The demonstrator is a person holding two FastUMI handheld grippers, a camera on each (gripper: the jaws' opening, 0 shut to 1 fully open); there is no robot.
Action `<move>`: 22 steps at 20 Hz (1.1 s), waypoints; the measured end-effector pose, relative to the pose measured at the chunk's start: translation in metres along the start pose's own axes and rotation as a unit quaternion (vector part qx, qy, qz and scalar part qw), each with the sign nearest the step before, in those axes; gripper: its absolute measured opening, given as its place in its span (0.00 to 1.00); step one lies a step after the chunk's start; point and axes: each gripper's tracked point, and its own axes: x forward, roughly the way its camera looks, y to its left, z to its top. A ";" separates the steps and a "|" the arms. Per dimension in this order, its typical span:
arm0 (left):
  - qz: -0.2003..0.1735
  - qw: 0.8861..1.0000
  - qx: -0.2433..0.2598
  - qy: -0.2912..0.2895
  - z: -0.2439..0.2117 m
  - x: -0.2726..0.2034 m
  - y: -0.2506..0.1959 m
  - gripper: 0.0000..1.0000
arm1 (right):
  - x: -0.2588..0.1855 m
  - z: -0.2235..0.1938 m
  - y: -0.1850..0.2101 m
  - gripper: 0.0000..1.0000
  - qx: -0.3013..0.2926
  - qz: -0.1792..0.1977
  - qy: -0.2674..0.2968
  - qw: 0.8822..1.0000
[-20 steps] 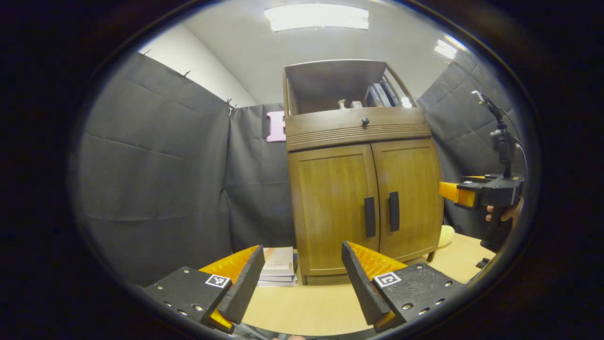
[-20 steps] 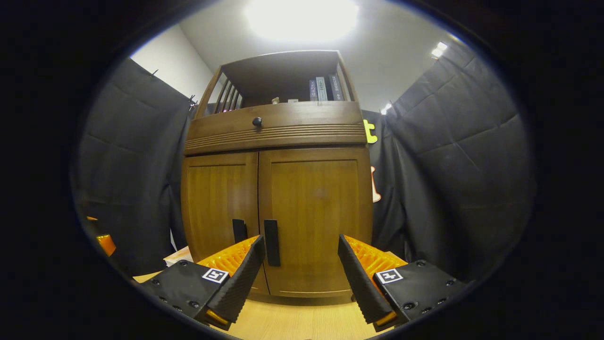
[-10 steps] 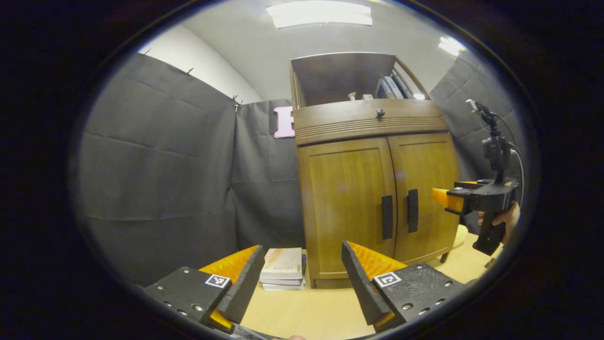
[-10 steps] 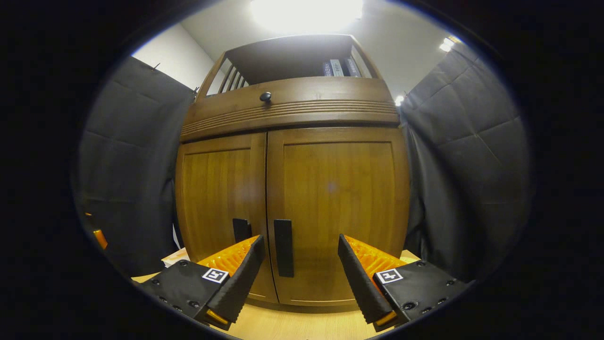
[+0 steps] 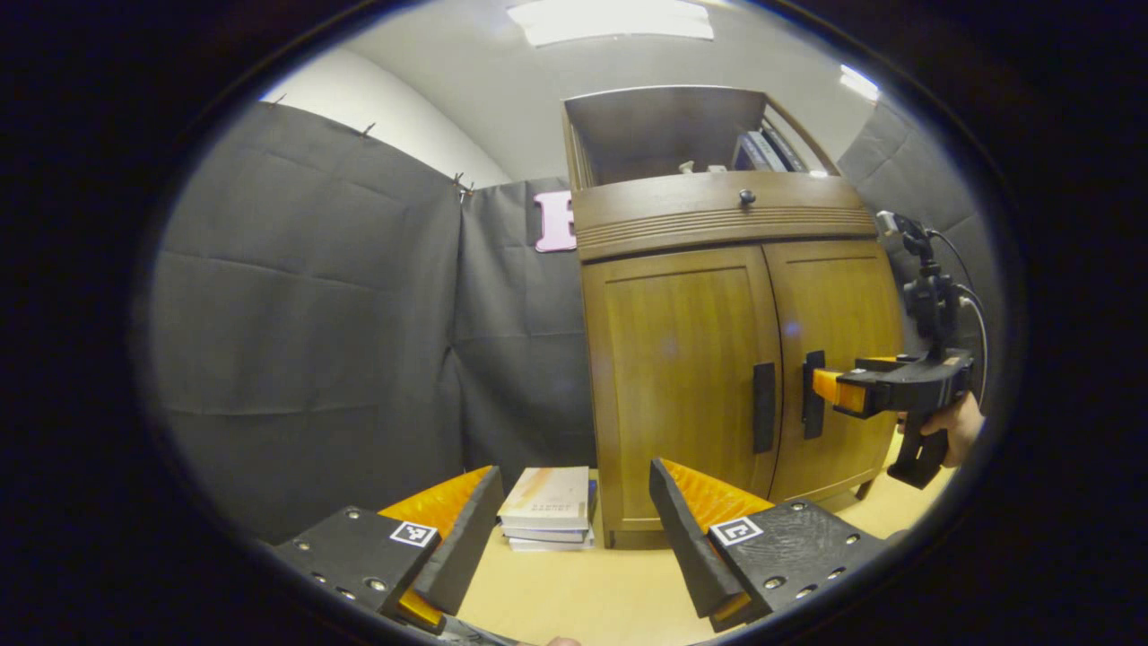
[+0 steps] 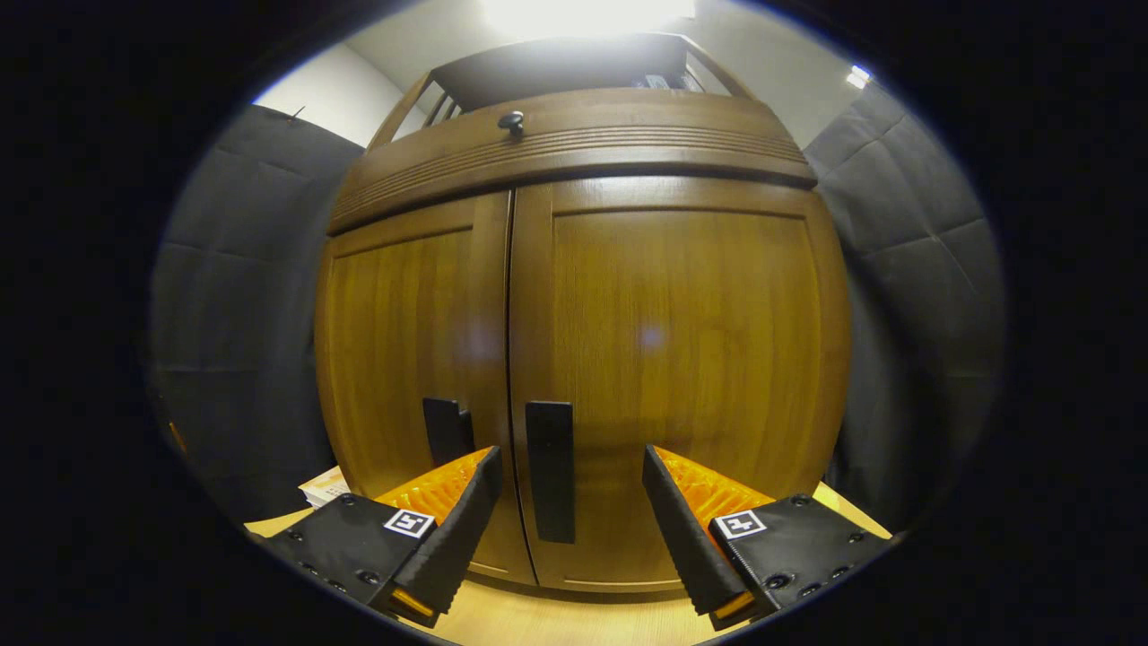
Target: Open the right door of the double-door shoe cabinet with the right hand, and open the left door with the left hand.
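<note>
**A:** What is seen from the left gripper view?

**B:** The cabinet (image 5: 717, 341) is shown standing on a pale table (image 5: 574, 592), both doors closed. The left gripper (image 5: 574, 529) is held back from it, its fingers spread wide with nothing between them. A stack of books (image 5: 549, 507) is seen lying just beside the cabinet's left foot. At the right edge, the right gripper (image 5: 830, 390) is pictured from the side in a hand (image 5: 955, 426), its tip at the right handle (image 5: 812, 405); whether contact is made cannot be told. The left handle (image 5: 763, 419) is left untouched. More books (image 5: 762, 151) are visible on the open shelf on top, above a drawer with a knob (image 5: 746, 196).

**A:** And from the right gripper view?

**B:** The right door (image 6: 673, 377) and left door (image 6: 413, 359) are shown very close, square on. The right gripper (image 6: 569, 516) is seen wide open, with the right handle (image 6: 549, 471) framed between its fingers but gripped by neither. The left handle (image 6: 446, 431) is partly hidden behind the left finger (image 6: 453, 529). The knob (image 6: 511, 121) is seen from below, and a corner of the stacked books (image 6: 325, 489) peeks out at lower left.

**A:** What is supplied by one view alone?

**B:** The hand and the side-on closeness to the door are given by the left gripper view; the finger gap around the handle is given by the right gripper view.
</note>
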 end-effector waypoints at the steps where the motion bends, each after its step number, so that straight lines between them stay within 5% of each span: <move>1: 0.002 1.000 0.002 0.002 -0.001 0.001 0.000 0.94 | 0.006 -0.003 0.000 0.98 0.000 0.000 0.003 1.000; 10: 0.023 0.999 0.009 0.020 -0.003 0.006 0.004 0.94 | 0.042 -0.030 0.007 0.91 0.000 0.006 0.034 0.999; 12: 0.026 0.999 0.012 0.024 -0.005 0.007 0.005 0.94 | 0.046 -0.034 0.011 0.80 0.003 0.009 0.038 0.999; 15: 0.033 0.999 0.013 0.029 -0.004 0.007 0.006 0.94 | 0.050 -0.036 0.015 0.46 0.020 0.014 0.039 0.999; 17: 0.036 0.999 0.012 0.029 -0.004 0.007 0.007 0.94 | 0.048 -0.043 0.016 0.48 0.027 0.015 0.057 0.998; 21: 0.041 0.999 0.010 0.026 -0.002 0.006 0.006 0.94 | 0.050 -0.041 0.016 0.15 0.017 0.009 0.063 0.998; 22: 0.041 0.999 0.009 0.024 0.000 0.005 0.006 0.94 | 0.048 -0.041 0.015 0.14 0.011 0.007 0.068 0.998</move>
